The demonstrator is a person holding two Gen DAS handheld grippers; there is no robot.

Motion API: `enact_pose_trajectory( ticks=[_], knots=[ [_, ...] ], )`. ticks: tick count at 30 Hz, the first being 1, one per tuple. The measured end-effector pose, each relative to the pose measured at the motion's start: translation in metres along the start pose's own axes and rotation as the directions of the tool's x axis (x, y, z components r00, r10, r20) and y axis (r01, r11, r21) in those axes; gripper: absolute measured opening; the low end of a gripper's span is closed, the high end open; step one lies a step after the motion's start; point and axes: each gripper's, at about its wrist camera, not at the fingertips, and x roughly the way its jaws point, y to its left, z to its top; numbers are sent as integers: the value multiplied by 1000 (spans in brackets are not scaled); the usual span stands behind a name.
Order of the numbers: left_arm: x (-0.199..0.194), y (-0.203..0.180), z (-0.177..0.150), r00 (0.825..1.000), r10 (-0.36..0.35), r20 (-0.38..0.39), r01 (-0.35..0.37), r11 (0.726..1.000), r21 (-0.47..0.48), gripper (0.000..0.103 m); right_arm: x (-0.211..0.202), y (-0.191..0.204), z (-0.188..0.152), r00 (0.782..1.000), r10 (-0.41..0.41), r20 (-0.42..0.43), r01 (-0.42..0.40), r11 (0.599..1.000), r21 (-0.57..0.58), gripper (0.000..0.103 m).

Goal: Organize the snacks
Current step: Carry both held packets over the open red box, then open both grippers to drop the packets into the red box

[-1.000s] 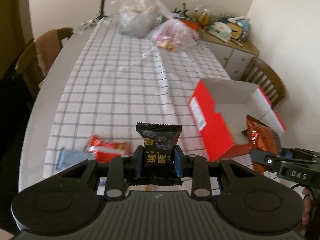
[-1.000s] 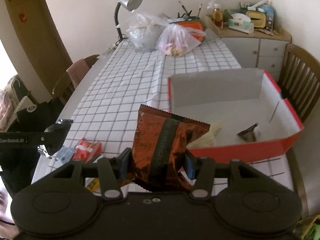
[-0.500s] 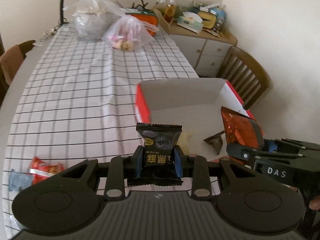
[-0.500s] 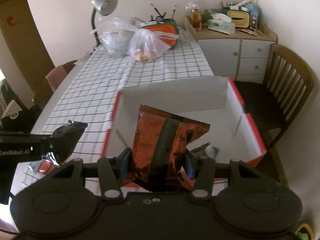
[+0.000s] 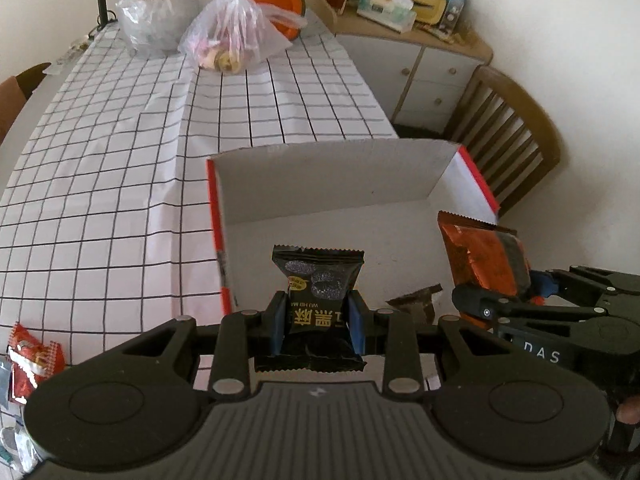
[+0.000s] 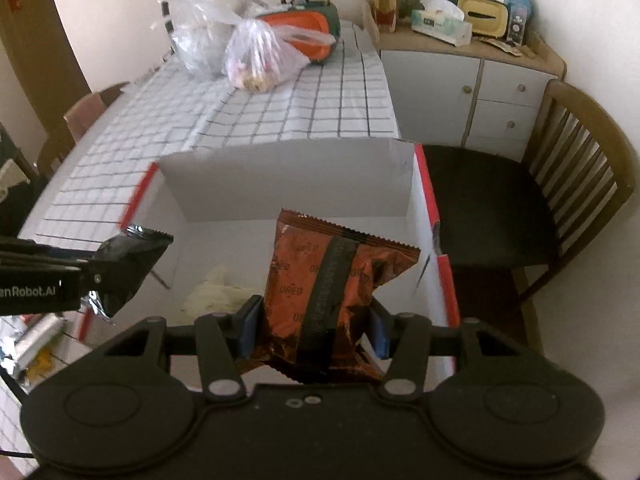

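A black packet (image 5: pixel 318 280) is pinched upright between the blue pads of the left gripper (image 5: pixel 318 322), its lower edge cut off behind the gripper body; in the right wrist view the same packet (image 6: pixel 128 264) is seen edge-on at the left, with the rest of that gripper cropped by the frame. A crinkled orange packet (image 6: pixel 332 292) is clamped by the right gripper (image 6: pixel 314 330), and its bottom is hidden below the jaws; from the left wrist view only its upper part (image 5: pixel 478 258) is shown above the black fingers. Both packets are held over the open box (image 5: pixel 332 172), a white-lined carton with red outer walls standing on the checked tablecloth (image 5: pixel 120 160). On the box floor a dark wrapper (image 5: pixel 416 300) is partly covered by the left gripper, and a pale crumpled item (image 6: pixel 218 294) cannot be identified. A red snack (image 5: pixel 30 360) is left on the cloth at the lower left edge, half cropped, with blurred wrappers beside it. At the far end of the table, clear bags (image 5: pixel 224 36) are piled, their contents hard to make out. A fingertip (image 5: pixel 628 426) is glimpsed at the right border. A wooden chair (image 6: pixel 576 184) is set beside the box
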Motion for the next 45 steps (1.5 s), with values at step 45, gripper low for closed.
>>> enact_pose_trajectory(
  ticks=[45],
  knots=[
    [54,-16,12,993,84,-79,-85,996,-10,55,17,-2,8,999,39,3,-38,990,-136,81]
  ],
)
